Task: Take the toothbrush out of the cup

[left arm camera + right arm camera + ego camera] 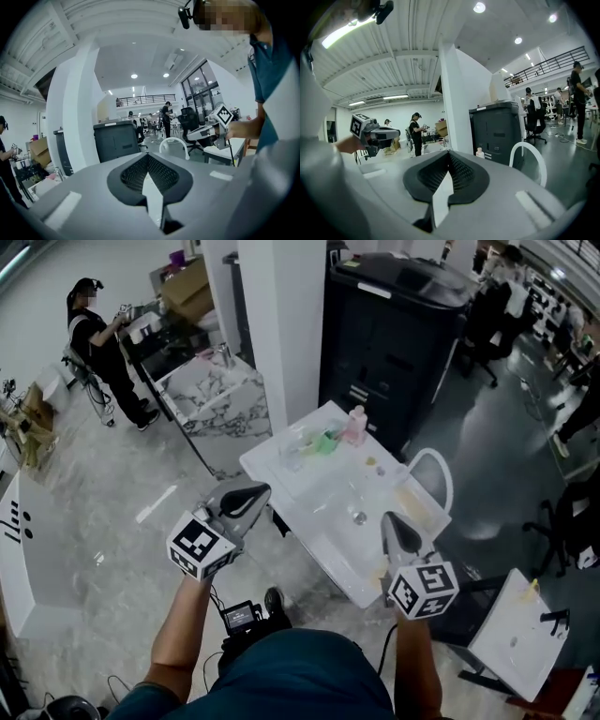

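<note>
Hovering by the sink top [314, 495], left gripper [255, 493] and right gripper [395, 521], fingers [133, 174] clenched empty; clutter [323, 442] on it indistinct.

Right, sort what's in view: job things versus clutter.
Job: what looks like a green cup on the sink top, toothbrush too small to make out; left gripper, right gripper, both shut, empty.
Clutter: pink bottle, black printer, marble counter.

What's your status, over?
Shut, empty: left tongs, right tongs. At sink top far end, green cup; toothbrush not made out. Beside it, pink bottle.
</note>
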Available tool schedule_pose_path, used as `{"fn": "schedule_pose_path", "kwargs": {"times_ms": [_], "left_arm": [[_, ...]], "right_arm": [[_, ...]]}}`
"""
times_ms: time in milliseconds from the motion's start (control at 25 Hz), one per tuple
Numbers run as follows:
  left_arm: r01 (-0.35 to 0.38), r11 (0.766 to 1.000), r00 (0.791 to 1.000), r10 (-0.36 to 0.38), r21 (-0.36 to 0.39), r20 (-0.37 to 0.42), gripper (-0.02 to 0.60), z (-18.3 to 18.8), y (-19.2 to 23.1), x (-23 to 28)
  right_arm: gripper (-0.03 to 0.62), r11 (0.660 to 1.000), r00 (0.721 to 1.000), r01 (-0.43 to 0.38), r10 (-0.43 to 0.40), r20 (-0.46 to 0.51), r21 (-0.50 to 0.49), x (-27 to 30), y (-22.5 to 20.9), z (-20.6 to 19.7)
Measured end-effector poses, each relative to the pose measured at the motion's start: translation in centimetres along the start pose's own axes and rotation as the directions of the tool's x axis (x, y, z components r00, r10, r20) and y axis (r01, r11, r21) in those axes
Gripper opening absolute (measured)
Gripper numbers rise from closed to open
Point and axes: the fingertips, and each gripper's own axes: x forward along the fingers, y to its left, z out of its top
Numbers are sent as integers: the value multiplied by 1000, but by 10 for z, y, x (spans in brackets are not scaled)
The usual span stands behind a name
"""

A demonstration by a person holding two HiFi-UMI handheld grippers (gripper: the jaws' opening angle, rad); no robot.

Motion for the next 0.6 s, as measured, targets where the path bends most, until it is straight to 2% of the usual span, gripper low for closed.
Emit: {"fn": "schedule_pose_path", "kwargs": {"times_ms": [280,600], "left_arm": [[68,998,998,-68,-1,4,0,-12,49,6],[106,994,994,-105,-3,25,0,-22,96,-3]], "right_arm": [[5,998,998,63,-63,-9,14,38,17,7],[5,995,995,102,-102,-13,10,74,42,16]]}}
